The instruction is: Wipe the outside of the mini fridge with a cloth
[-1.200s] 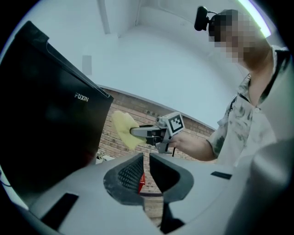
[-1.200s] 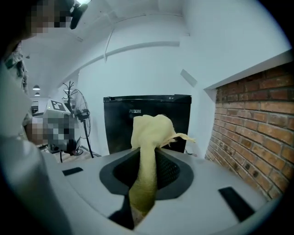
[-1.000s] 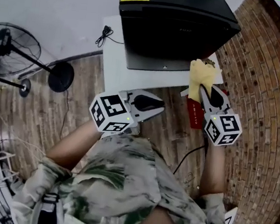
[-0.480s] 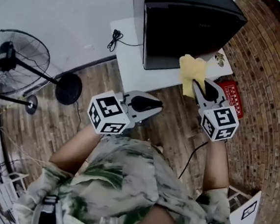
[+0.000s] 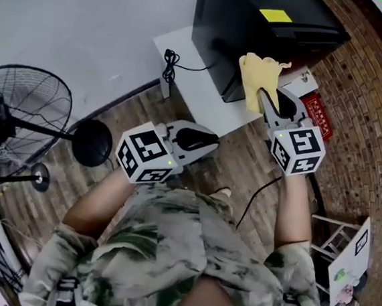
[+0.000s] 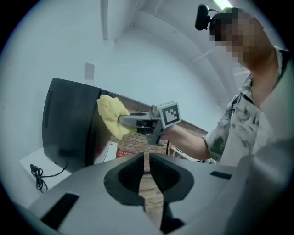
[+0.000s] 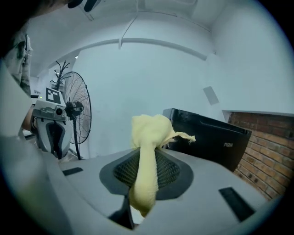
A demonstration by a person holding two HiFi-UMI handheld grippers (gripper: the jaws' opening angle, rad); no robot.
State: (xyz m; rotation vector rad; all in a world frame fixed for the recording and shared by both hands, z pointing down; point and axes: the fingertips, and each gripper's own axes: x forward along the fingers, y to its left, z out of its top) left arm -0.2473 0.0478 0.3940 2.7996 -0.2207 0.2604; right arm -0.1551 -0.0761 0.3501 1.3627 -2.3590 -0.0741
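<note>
The black mini fridge [image 5: 269,35] stands on a low white table [image 5: 186,61]. My right gripper [image 5: 262,99] is shut on a yellow cloth [image 5: 257,78], whose bunched end lies at the fridge's near corner. In the left gripper view the cloth [image 6: 112,117] meets the edge of the fridge [image 6: 69,124]. In the right gripper view the cloth [image 7: 149,151] hangs between the jaws of the right gripper [image 7: 146,172], with the fridge [image 7: 211,137] just behind it. My left gripper [image 5: 212,144] is held back over the wooden floor, shut, with nothing in it [image 6: 147,176].
A black cable [image 5: 169,63] lies on the table's left part. A red box [image 5: 319,114] sits by the table's right edge against the brick surface. A standing fan [image 5: 21,106] is at the left. A white sign [image 5: 348,262] leans at the lower right.
The person has stepped round to the left, so the fridge now shows more from its side. The right gripper with the cloth has risen to the fridge's corner. The left gripper has barely moved.
</note>
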